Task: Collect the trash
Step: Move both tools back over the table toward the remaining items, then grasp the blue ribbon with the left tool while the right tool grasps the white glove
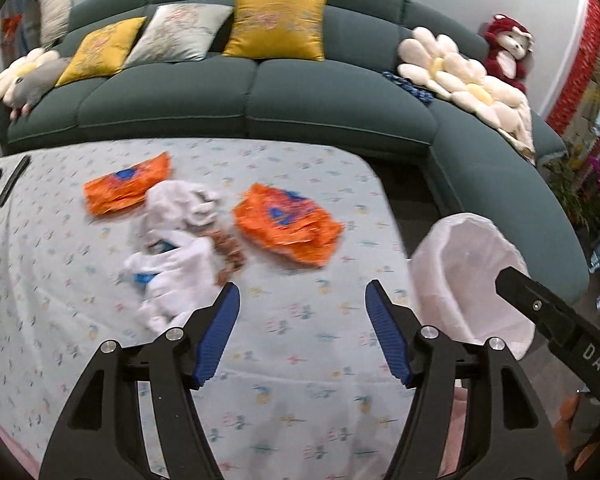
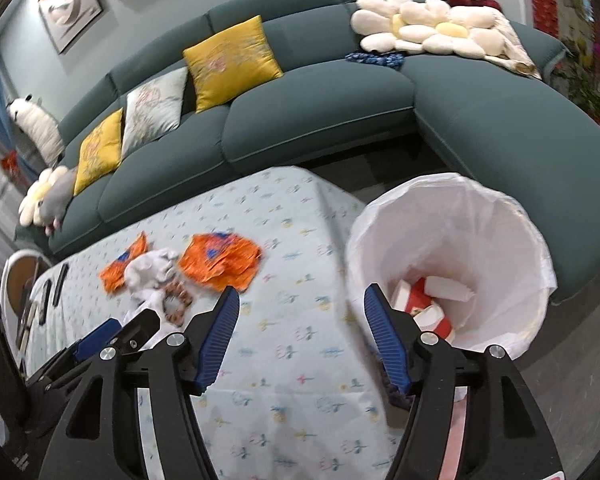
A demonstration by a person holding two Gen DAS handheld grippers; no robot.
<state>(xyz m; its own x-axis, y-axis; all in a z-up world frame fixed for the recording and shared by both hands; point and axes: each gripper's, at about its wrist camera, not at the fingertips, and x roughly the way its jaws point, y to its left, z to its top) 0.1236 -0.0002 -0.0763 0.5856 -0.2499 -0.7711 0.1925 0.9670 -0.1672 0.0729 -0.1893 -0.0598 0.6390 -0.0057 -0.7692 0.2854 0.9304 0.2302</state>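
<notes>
On the flower-print tablecloth lie two crumpled orange wrappers, a heap of white crumpled paper or plastic and brown scraps. My left gripper hovers open just short of the heap, with nothing between its blue pads. A white-lined bin stands off the table's right end with red and white cartons inside. Near the bin's rim, over the table's corner, my right gripper is open and empty. The same wrappers and white heap appear in the right wrist view.
A dark green corner sofa with yellow and white cushions and plush toys curves behind the table and round the bin. Two dark remote controls lie at the table's far left. The other gripper's black frame crosses in front of the bin.
</notes>
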